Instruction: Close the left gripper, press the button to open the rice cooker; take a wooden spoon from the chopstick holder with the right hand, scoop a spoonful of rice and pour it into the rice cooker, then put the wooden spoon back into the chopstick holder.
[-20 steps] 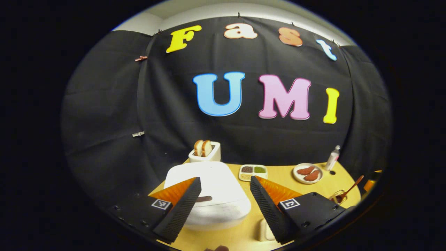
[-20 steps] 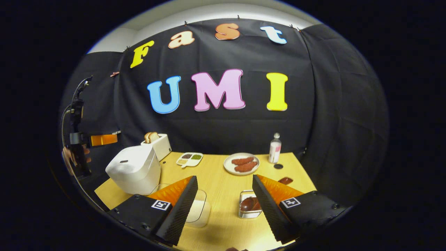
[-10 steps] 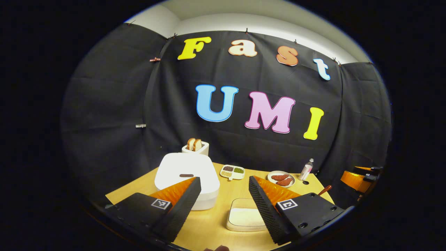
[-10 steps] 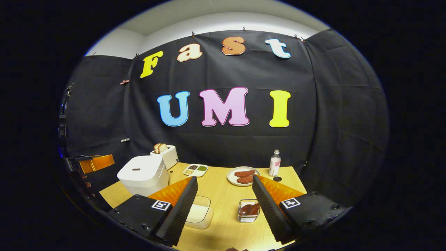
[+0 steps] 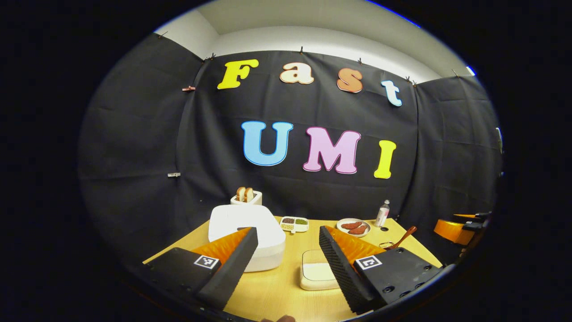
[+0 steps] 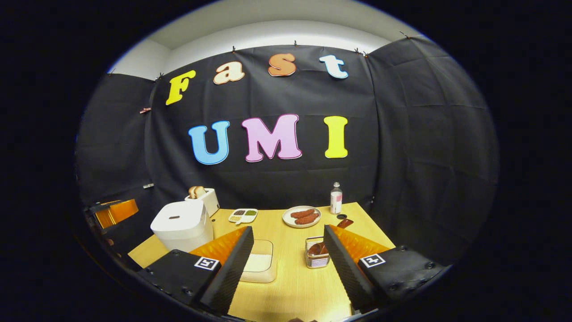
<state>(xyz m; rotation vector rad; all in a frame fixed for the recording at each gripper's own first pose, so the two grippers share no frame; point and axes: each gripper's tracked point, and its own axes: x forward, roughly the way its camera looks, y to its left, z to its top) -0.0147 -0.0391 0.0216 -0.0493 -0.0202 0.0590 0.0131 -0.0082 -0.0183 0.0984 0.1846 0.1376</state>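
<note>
Looking across a pale wooden table point(image 6: 286, 286) backed by black cloth, with a strip of white wall above it. The left gripper point(image 5: 288, 264) hangs above the table's near edge, jaws spread wide with nothing between them; the right gripper point(image 6: 288, 264) does the same, fingers parted and empty.

The white rice cooker point(image 5: 250, 232) sits lid down just beyond the left gripper's left finger, partly hidden by it. In the right gripper view the rice cooker point(image 6: 183, 223) stands off to the left, its dark button visible on the lid. A shallow dish of rice point(image 6: 260, 266) lies between the two fingers there, close to the left one; the same dish point(image 5: 316, 273) shows in the left gripper view beside the right finger.

The chopstick holder point(image 6: 316, 255), a wire basket, sits just beside the right gripper's right finger, the wooden spoon point(image 6: 318, 248) resting in it. From the left gripper view the spoon's handle point(image 5: 401, 237) pokes up at a tilt, far right.

Farther back: a toaster point(image 6: 202, 199) with bread, a divided dish point(image 6: 243, 215), a plate point(image 6: 301, 217) of sausages, a bottle point(image 6: 336, 198). The left gripper view catches the other gripper point(image 5: 460, 227) at the right edge.
</note>
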